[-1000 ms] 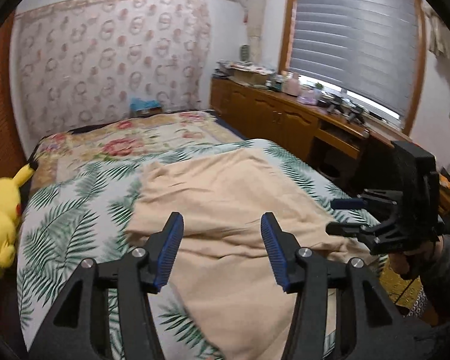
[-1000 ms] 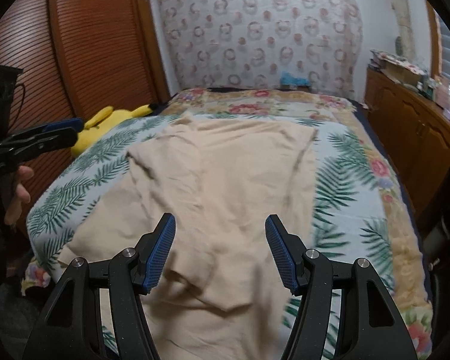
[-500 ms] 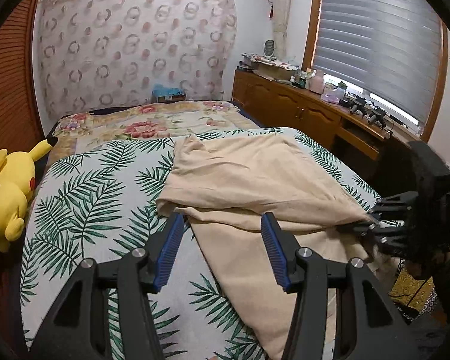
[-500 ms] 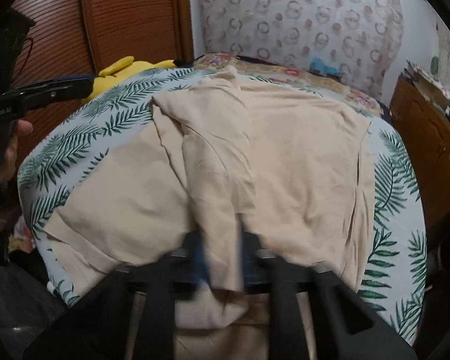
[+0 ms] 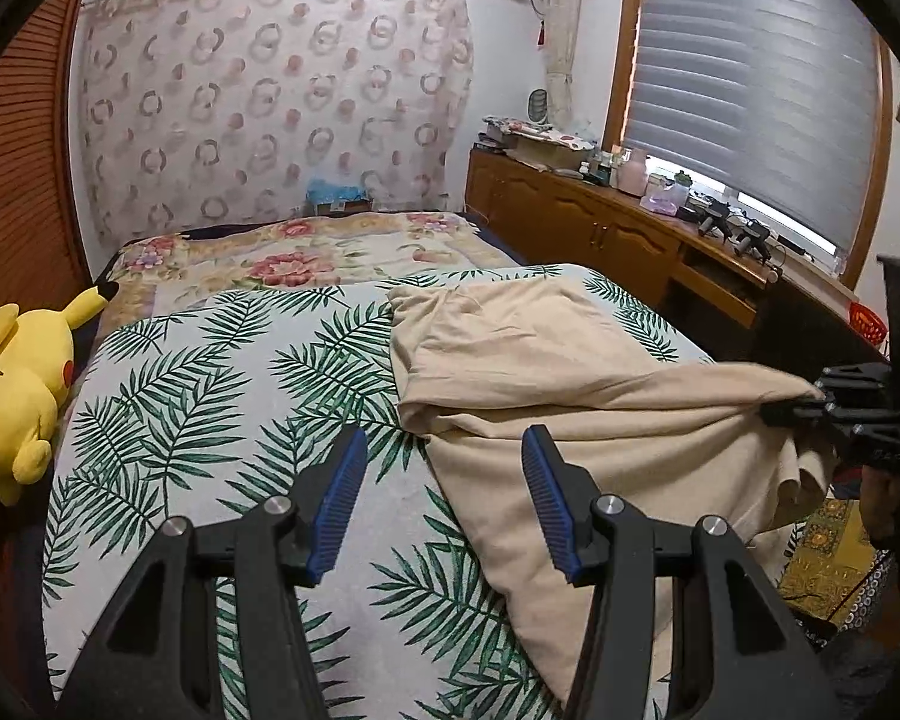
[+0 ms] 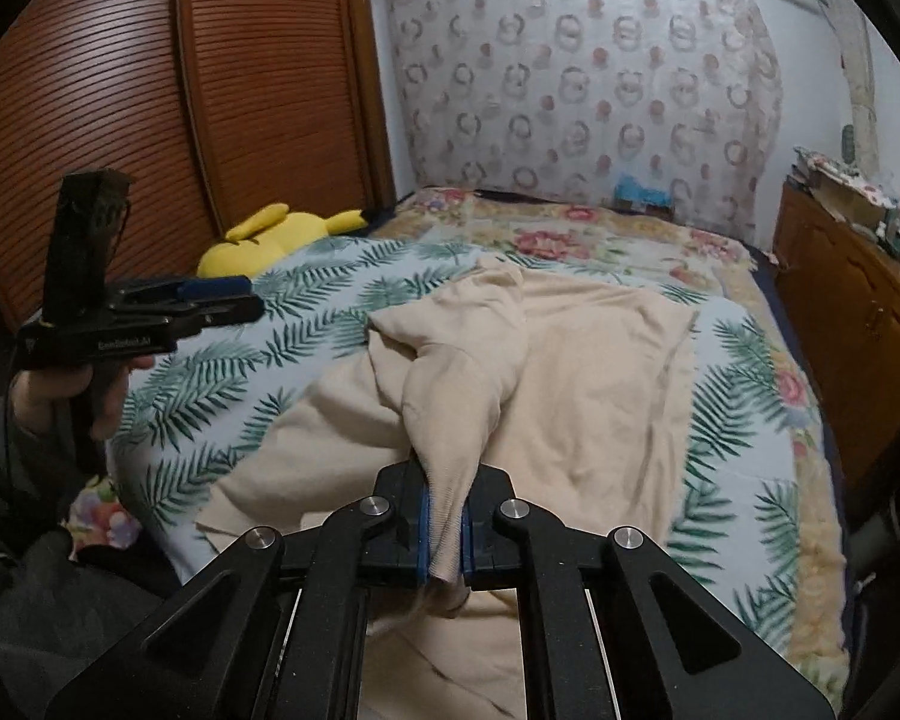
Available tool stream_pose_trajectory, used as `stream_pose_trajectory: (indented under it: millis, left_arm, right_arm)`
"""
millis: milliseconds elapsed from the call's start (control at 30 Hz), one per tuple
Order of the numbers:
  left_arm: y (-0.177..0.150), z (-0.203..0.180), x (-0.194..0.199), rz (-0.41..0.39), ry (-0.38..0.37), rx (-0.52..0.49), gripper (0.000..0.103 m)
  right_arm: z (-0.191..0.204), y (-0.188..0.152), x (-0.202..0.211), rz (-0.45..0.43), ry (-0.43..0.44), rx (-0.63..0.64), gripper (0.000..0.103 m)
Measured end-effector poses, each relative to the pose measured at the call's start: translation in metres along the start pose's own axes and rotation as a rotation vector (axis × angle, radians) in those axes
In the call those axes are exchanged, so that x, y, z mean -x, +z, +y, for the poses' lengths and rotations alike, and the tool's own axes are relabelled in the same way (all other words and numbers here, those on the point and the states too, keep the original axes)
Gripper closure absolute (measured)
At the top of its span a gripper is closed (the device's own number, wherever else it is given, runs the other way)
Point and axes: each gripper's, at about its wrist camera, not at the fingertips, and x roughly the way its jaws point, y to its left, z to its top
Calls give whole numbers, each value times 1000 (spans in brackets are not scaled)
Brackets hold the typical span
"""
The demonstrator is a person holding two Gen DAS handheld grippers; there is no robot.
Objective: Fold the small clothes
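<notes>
Right gripper pinches a ribbed edge of the beige garment, pads pressed on cloth, fabric pulled up in a ridge. Left gripper spread, holds nothing, hovers over the leaf-print bedcover. Garment lies rumpled at 2 o'clock of the left view, near hem spilling over the bed's foot. Folding looks barely begun; no neat crease yet. Open bedcover at 10 o'clock; plush toy at the far left edge, cabinet along the right.

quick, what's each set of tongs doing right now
left tongs: open, holding nothing, above the bed.
right tongs: shut on a bunched fold of the beige garment.
</notes>
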Motion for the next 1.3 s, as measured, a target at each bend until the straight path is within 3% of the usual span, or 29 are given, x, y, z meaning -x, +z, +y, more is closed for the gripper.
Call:
stream_pose_trajectory:
  millis: [200,367,600,833,967,1300]
  left_arm:
    - [0,-2,-1,1,1,-1,50]
    - [0,-2,-2,1,2,0,50]
    - [-2,-2,-5,-10,12,11,50]
    - [-5,10,-1,-33,36,32,50]
    - [-8,16,0,-40,47,46,50]
    - [-14,27,2,-41,66,75,50]
  right_arm:
    - [-19,-31,-15,106,-46,-37,98]
    - [-25,-40,-17,132,-48,-52,93]
    - [-24,-24,6,86,-74,-19,70]
    - [-17,15,5,24,-83,36,55]
    - [-6,37,-22,25,-61,81,51]
    - [24,79,-131,151,8,186,51]
